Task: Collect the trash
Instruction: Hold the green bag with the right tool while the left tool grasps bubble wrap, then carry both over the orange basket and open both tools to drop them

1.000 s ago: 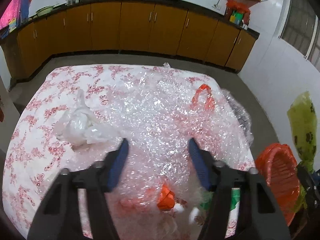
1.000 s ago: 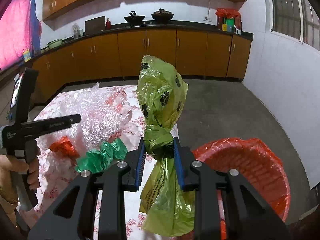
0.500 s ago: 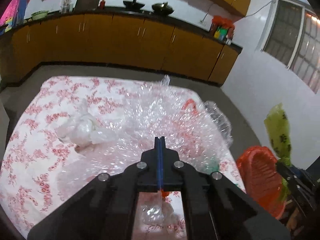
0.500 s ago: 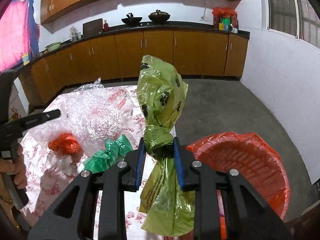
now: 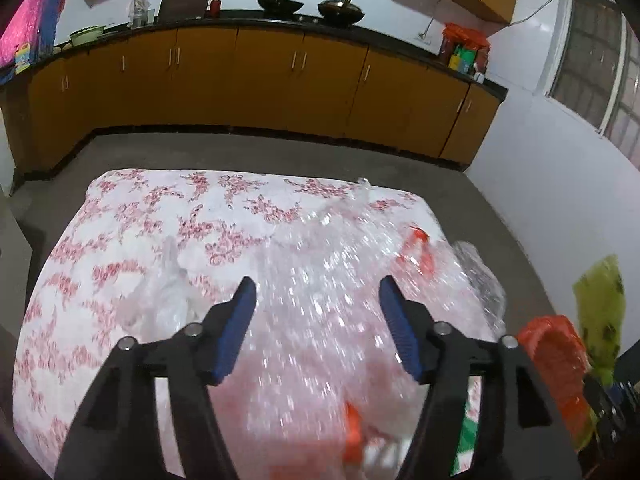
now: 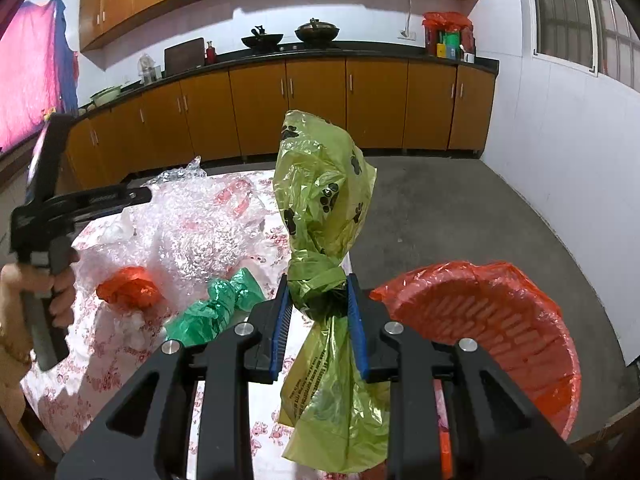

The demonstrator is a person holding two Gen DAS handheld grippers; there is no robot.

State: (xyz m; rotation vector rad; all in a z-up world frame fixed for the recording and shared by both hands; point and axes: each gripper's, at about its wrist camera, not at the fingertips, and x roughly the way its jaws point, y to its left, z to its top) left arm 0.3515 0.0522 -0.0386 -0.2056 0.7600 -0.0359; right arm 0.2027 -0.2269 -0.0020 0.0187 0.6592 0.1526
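Note:
My left gripper (image 5: pixel 318 314) hovers over a big sheet of bubble wrap (image 5: pixel 328 280) on the floral table (image 5: pixel 140 216). Its jaws are opening and nothing is pinched between them. A white plastic bag (image 5: pixel 160 300) lies just left of its left finger. My right gripper (image 6: pixel 318 304) is shut on the knotted neck of a yellow-green paw-print bag (image 6: pixel 324 200), held beside the table's right edge. A red basket lined with an orange bag (image 6: pixel 500 320) stands to its right. A crumpled orange bag (image 6: pixel 128 290) and a crumpled green bag (image 6: pixel 216 308) lie on the table.
A person's hand (image 6: pixel 60 296) grips the left gripper's handle at the left of the right wrist view. Brown kitchen cabinets (image 5: pixel 260 76) run along the far wall. Grey floor (image 6: pixel 460 208) lies beyond the table and basket.
The left jaws closed fully on nothing half a second ago and now stand apart again, and the gripper has risen above the bubble wrap. The right gripper and its bag stayed put.

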